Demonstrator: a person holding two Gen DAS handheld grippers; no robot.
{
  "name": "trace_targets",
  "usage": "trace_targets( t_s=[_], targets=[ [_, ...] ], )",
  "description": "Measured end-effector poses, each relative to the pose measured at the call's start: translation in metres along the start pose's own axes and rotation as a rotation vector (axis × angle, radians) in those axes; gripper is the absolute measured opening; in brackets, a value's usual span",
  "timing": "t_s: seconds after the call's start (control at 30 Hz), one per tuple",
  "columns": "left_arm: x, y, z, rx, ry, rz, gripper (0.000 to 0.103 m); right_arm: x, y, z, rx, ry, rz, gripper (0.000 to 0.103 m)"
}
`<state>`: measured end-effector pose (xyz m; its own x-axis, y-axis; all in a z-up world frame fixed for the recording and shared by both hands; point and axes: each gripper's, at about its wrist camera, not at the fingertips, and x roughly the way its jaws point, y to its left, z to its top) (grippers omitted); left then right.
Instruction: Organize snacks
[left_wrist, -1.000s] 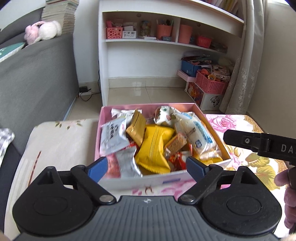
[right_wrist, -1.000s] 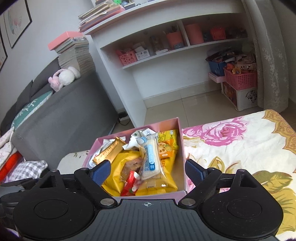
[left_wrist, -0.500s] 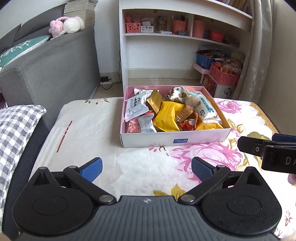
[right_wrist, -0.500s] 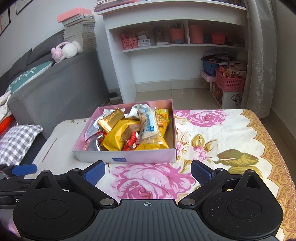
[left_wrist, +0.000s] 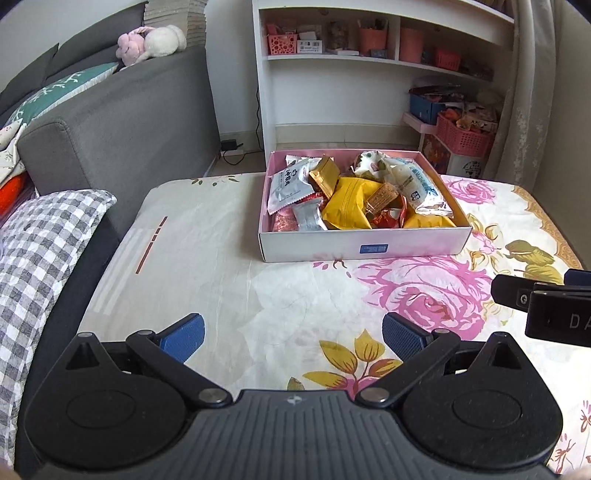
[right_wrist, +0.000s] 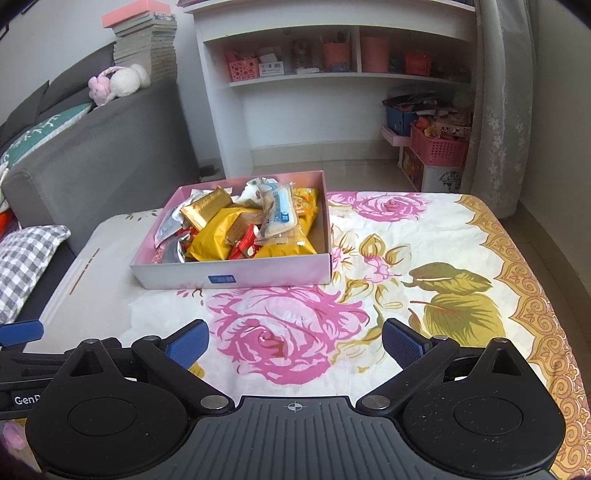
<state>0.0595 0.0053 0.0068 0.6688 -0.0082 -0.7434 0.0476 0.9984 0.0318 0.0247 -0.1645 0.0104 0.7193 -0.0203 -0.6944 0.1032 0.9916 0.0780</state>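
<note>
From the left wrist view, the shallow pink-and-white cardboard box (left_wrist: 364, 249) sits on the rose-printed cloth table cover (left_wrist: 258, 302), well ahead of the left gripper (left_wrist: 292, 330), whose blue-padded fingers (left_wrist: 183, 332) are spread wide with nothing between them. The box is heaped with wrapped snacks: a large yellow pouch (left_wrist: 349, 203) in the middle, a shiny gold packet (left_wrist: 325, 175) behind and left of it, a white sachet with dark print (left_wrist: 290, 184) against the box's left wall, a small silver sachet (left_wrist: 308, 218) near the front wall, and a long white-and-blue wrapper (left_wrist: 421, 184) toward the right wall. The black body of the right gripper (left_wrist: 546, 306) pokes in from the right of the box, nearer the camera. From the right wrist view, the same box (right_wrist: 236, 275) lies ahead and slightly left of the right gripper (right_wrist: 295, 341), which also has its blue fingers (right_wrist: 402, 343) released and empty above the big pink rose on the cover (right_wrist: 461, 258). The yellow pouch (right_wrist: 218, 236) and gold packet (right_wrist: 205, 210) show inside the box, with the white-and-blue wrapper (right_wrist: 279, 214) lying on top. Left of the box stands a grey fabric sofa (right_wrist: 99, 147) with a grey checked cushion (right_wrist: 26, 258); behind the box is a white shelving unit (right_wrist: 332, 92).
</note>
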Motion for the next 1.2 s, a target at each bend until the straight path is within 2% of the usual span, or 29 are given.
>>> trace_targets(
  t_s=[1.2],
  targets=[
    [-0.0037,0.0044,0.0005,-0.028,0.001,-0.001,0.103,-0.0064,0.0098,0.0001,-0.031,-0.020,0.015,0.101]
  ],
)
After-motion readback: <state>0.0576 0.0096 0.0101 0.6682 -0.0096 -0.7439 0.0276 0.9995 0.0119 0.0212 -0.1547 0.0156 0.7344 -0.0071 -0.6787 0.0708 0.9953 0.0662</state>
